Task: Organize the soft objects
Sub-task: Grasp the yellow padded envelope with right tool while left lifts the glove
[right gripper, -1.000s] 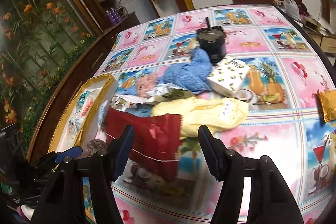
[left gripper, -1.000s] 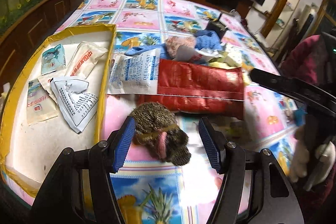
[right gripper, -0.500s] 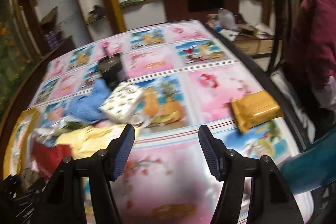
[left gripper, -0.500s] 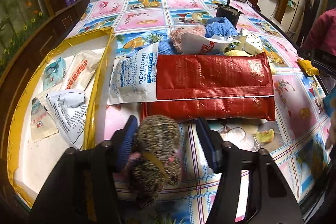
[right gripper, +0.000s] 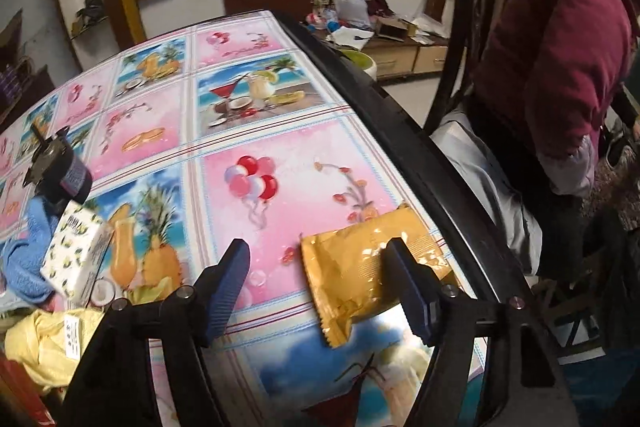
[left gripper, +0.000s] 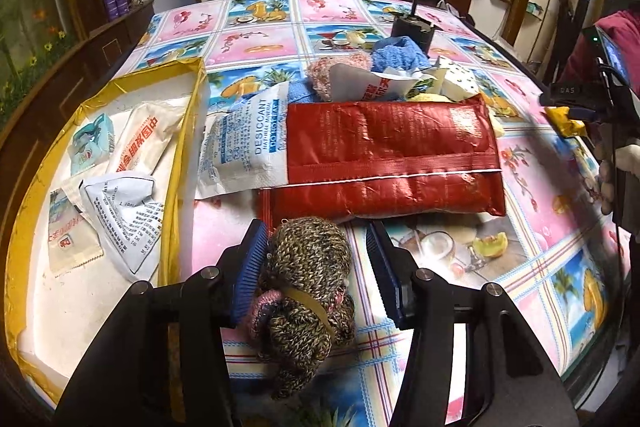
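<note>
Our left hand-held gripper (left gripper: 316, 263) clamps a knitted sock bundle (left gripper: 308, 291). At twelve o'clock, a red pouch (left gripper: 392, 163) and "DESICCANT" sachet (left gripper: 252, 147) crowd it. Our right hand-held gripper (right gripper: 316, 287) is opening, nothing pinched, over a yellow packet (right gripper: 360, 263).

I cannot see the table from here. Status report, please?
Left gripper shut on knit bundle. Right gripper opening, empty, over yellow packet near table edge. Red bag lies ahead of left.
</note>
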Tool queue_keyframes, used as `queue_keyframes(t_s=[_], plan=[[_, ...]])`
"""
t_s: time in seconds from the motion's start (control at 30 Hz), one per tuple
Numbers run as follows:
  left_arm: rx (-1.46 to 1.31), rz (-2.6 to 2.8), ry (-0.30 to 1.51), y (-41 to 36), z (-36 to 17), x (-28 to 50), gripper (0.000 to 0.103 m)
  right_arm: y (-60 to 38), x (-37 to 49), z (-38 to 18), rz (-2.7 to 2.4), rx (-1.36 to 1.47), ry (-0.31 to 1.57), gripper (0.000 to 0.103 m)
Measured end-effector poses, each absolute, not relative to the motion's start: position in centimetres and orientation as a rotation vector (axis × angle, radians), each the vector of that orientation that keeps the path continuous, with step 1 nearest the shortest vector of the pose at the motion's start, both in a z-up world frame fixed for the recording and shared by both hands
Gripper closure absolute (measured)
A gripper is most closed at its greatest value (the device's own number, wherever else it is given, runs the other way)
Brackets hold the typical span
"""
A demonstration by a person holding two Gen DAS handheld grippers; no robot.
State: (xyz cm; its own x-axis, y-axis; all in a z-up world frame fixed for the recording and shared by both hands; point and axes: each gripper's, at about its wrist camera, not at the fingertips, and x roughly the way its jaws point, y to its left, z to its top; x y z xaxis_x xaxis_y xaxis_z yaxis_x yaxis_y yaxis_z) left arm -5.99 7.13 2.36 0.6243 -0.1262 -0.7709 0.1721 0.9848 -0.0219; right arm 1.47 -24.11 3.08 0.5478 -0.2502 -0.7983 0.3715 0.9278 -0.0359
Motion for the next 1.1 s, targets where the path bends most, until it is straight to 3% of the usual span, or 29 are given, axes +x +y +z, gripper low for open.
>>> queue_keyframes(t_s=[0.1, 0.17, 0.3, 0.43, 0.6, 0.73, 0.87, 1.1], plan=[[0.040, -0.292, 0.906, 6.5, 2.2, -6.9, 0.053, -21.4, 1.0, 1.7, -0.110, 0.242, 1.044, 0.033], [-0.009, -0.393, 0.962, 6.2, 1.7, -7.4, 0.053, -18.8, -0.1, 1.8, 0.002, 0.209, 1.046, 0.032], [-0.077, -0.448, 0.939, 7.1, 2.4, -8.9, 0.053, -17.7, -3.0, 3.0, 0.279, 0.419, 0.991, 0.033], [-0.111, -0.354, 0.876, 8.7, 3.9, -8.7, 0.046, -19.6, -4.4, 5.6, 0.116, 0.355, 0.839, 0.032], [-0.026, -0.322, 0.916, 6.7, 2.5, -7.4, 0.034, -21.7, -4.0, 5.2, 0.125, 0.444, 0.838, 0.032], [0.119, -0.254, 0.954, 4.7, 0.8, -7.3, 0.034, -23.2, -4.1, 6.3, 0.006, 0.445, 0.778, 0.031], [0.097, -0.249, 0.973, 5.3, 0.4, -7.2, 0.034, -26.4, -2.7, 7.0, -0.155, 0.480, 0.746, 0.027], [0.116, -0.261, 0.973, 5.2, 0.4, -7.8, 0.034, -27.6, 0.8, 4.4, -0.349, 0.337, 0.857, 0.027]])
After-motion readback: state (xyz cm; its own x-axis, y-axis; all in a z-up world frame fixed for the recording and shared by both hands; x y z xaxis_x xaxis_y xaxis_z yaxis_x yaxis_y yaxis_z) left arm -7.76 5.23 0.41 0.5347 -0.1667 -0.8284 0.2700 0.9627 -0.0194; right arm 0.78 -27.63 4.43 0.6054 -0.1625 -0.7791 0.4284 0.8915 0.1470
